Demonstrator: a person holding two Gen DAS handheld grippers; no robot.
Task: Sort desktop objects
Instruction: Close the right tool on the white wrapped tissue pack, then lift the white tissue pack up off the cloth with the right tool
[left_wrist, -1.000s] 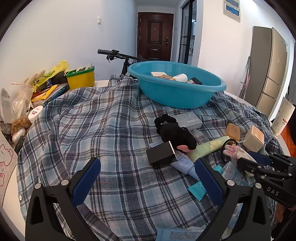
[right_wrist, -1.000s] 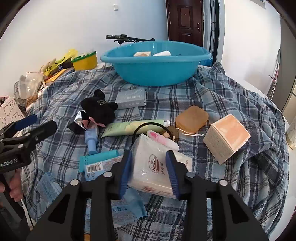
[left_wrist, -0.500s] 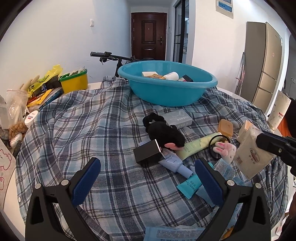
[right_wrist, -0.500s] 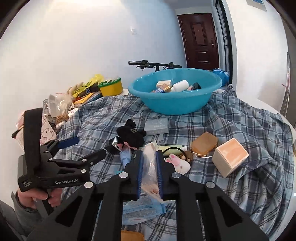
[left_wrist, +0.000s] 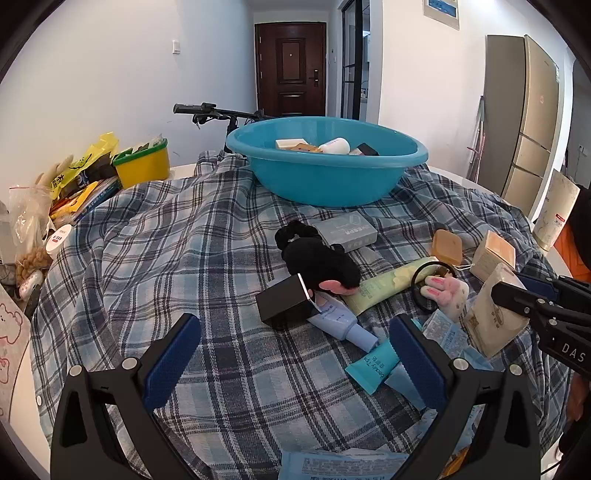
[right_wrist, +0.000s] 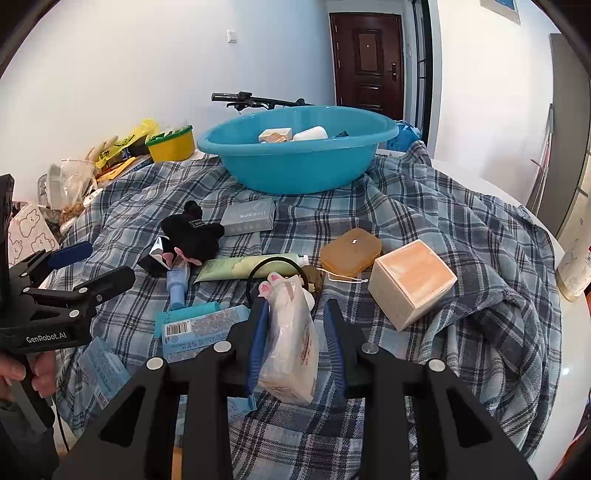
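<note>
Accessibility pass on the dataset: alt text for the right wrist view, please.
Right gripper, jaws just opening, straddles a tissue pack over a plaid cloth. A green tube and a box lie beyond, before a blue basin.

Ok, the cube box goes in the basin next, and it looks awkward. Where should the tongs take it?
Take the cube box across its two upright side faces, coming from above and the near side. It sits tilted on a fold of the plaid cloth, so match that tilt; its right flank is clear.
</note>
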